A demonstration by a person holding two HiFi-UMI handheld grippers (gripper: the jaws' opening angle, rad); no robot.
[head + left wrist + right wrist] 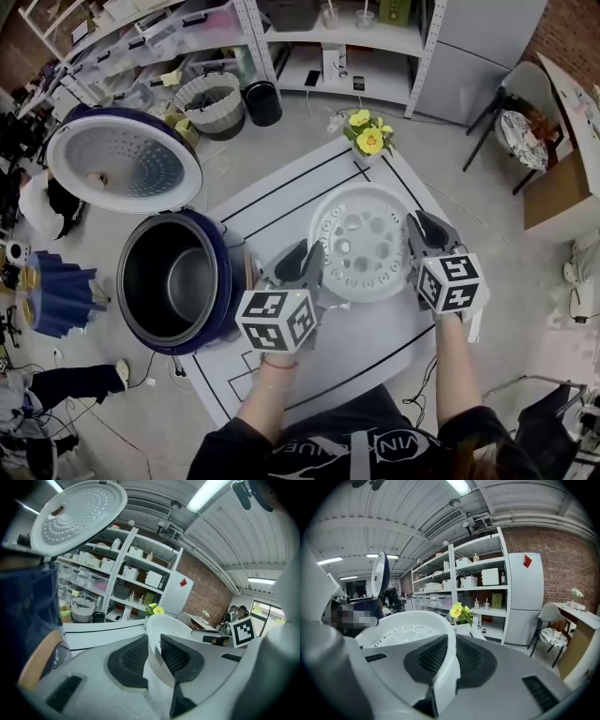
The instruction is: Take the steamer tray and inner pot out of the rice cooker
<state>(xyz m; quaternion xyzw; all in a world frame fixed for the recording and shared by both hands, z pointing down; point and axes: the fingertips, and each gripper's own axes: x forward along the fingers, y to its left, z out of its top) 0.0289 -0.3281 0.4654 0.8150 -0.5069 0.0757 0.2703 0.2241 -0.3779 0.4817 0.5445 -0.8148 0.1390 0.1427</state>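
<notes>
The white perforated steamer tray (366, 244) hangs just above the white table (281, 202), held by its rim from both sides. My left gripper (314, 258) is shut on the tray's left rim, and the rim (161, 625) runs between its dark pads. My right gripper (420, 225) is shut on the right rim, where the tray wall (412, 625) sits pinched between the pads. The dark blue rice cooker (223, 281) stands at the table's left edge with its lid (122, 159) swung up. The metal inner pot (173, 281) sits inside the cooker.
A vase of yellow flowers (367, 134) stands at the table's far edge, close behind the tray. A blue folded thing (56, 291) lies left of the cooker. A basket (214, 103) and a black bin (262, 101) sit on the floor by the shelves, with a chair (520, 131) at far right.
</notes>
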